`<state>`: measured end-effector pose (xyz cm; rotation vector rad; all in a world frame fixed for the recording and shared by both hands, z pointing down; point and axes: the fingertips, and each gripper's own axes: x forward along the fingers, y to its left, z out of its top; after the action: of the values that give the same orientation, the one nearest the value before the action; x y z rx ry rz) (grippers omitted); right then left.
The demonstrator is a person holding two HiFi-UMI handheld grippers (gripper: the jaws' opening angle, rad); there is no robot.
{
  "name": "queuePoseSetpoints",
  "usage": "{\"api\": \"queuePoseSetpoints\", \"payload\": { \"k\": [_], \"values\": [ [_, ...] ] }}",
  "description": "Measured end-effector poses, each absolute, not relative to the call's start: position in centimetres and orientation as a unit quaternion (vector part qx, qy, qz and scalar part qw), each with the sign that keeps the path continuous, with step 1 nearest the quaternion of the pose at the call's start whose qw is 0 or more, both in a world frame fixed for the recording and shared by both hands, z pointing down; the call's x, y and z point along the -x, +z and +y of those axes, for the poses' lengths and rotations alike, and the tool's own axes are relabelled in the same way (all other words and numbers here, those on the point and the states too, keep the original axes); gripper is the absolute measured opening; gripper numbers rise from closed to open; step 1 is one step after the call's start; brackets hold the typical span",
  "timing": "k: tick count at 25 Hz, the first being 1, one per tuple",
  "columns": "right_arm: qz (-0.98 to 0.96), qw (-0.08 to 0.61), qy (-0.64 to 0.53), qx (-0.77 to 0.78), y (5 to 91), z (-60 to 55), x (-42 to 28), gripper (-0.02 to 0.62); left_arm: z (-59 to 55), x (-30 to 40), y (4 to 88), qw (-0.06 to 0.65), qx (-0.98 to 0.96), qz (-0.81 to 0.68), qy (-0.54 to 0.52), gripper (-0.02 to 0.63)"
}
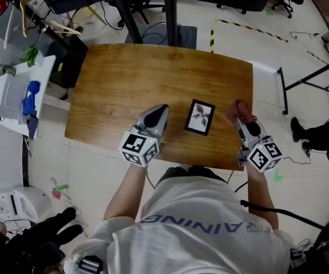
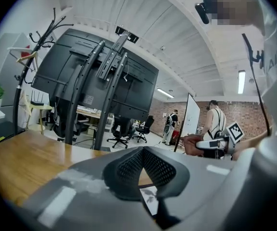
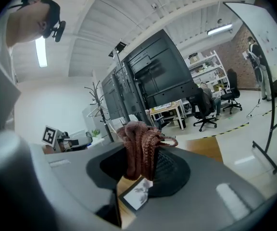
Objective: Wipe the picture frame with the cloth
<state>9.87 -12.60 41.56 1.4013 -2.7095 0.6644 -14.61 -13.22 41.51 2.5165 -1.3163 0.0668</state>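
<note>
A small black picture frame [image 1: 200, 117] with a leaf print lies flat on the wooden table [image 1: 130, 79], between my two grippers. My left gripper [image 1: 160, 109] hovers just left of it, shut with nothing between the jaws. In the left gripper view the frame [image 2: 150, 199] shows under the closed pads. My right gripper [image 1: 240, 115] is just right of the frame near the table's right edge, shut on a bunched reddish-brown cloth [image 1: 236, 108]. In the right gripper view the cloth [image 3: 140, 149] sticks up from the jaws, with the frame [image 3: 136, 193] below it.
A white side table [image 1: 13, 96] with a blue object [image 1: 30, 97] stands to the left of the wooden table. Black stand legs [image 1: 131, 16] rise behind the far edge. A tripod leg [image 1: 310, 76] and cables lie on the floor at right.
</note>
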Motion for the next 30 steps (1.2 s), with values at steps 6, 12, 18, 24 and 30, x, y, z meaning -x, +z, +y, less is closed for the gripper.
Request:
{"api": "queuePoseSetpoints", "payload": {
  "k": [6, 12, 18, 24, 30],
  "values": [
    [-0.860, 0.027, 0.213, -0.462, 42.9, -12.7, -11.2, 0.114, -15.3, 10.9, 43.5, 0.166, -0.891, -0.420, 0.054, 0.006],
    [-0.864, 0.048, 0.236, -0.443, 45.7, -14.7, -10.1, 0.114, -15.1, 7.8, 49.8, 0.210, -0.892, -0.383, 0.112, 0.006],
    [-0.861, 0.089, 0.276, -0.417, 50.1, -15.8, -7.5, 0.114, -12.7, 5.9, 56.2, 0.271, -0.883, -0.346, 0.167, 0.006],
    [-0.850, 0.112, 0.309, -0.413, 53.8, -17.0, -6.8, 0.114, -11.3, 5.9, 60.9, 0.314, -0.867, -0.325, 0.210, 0.006],
    [-0.832, 0.148, 0.347, -0.407, 57.2, -17.5, -5.3, 0.114, -10.2, 6.0, 63.2, 0.315, -0.863, -0.314, 0.240, 0.006]
  ]
}}
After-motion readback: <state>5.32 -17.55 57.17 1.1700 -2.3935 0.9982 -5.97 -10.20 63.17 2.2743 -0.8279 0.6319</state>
